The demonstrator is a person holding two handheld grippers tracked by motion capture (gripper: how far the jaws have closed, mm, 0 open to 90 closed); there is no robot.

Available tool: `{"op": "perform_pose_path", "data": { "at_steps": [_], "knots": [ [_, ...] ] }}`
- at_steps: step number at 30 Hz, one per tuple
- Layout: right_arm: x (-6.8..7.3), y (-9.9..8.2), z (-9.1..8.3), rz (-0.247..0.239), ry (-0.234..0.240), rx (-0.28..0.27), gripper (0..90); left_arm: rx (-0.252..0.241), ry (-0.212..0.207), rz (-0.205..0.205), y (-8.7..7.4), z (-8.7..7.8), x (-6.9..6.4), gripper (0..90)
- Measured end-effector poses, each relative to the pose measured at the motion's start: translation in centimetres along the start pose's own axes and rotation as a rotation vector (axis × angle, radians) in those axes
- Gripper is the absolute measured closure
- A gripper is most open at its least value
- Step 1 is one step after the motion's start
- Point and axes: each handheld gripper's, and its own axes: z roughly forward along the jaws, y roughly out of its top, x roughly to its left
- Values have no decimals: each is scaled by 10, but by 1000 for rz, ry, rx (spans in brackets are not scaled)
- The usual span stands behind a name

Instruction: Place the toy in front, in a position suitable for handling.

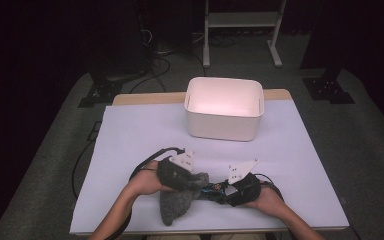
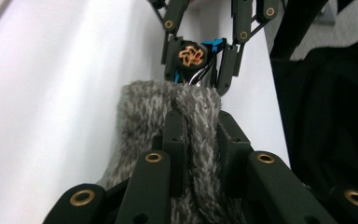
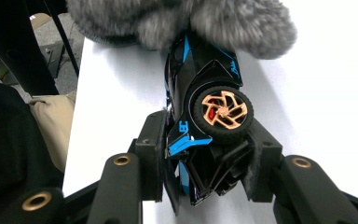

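Note:
A grey fuzzy cloth (image 1: 177, 192) hangs from my left gripper (image 1: 192, 181), whose jaws are shut on a fold of the cloth (image 2: 198, 135). My right gripper (image 1: 227, 192) is shut on a black and blue toy car (image 1: 212, 188) with copper wheels, held on its side near the table's front edge. In the right gripper view the toy car (image 3: 205, 116) sits between my jaws and the cloth (image 3: 186, 21) covers its far end. In the left gripper view the toy car (image 2: 193, 58) shows just beyond the cloth, held by the other gripper's jaws.
A white open bin (image 1: 225, 107) stands at the back of the white table cover (image 1: 130, 135). Dark floor, cables and a stand's legs (image 1: 240, 30) lie beyond the table. The person's lap is just below the front edge.

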Motion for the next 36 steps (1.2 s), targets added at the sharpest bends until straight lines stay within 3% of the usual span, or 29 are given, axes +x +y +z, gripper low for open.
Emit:
{"op": "perform_pose_path", "data": {
  "at_steps": [10,14,17,23,27,32,36],
  "knots": [
    [-1,0,0,5,7,1,565,10,71,-77,-32,-31,5,763],
    [-1,0,0,6,6,2,565,-8,72,-102,-39,-36,6,764],
    [-1,0,0,7,7,1,565,-12,55,-92,-38,-33,5,763],
    [-1,1,0,5,7,4,565,-16,26,-55,-26,-25,4,763],
    [-2,1,0,3,8,8,565,-23,-6,-19,-9,-13,2,763],
    [-1,3,2,3,2,11,564,27,-46,50,22,16,-1,764],
    [-1,3,2,5,1,11,564,18,-87,97,43,33,-1,765]
  ]
}}
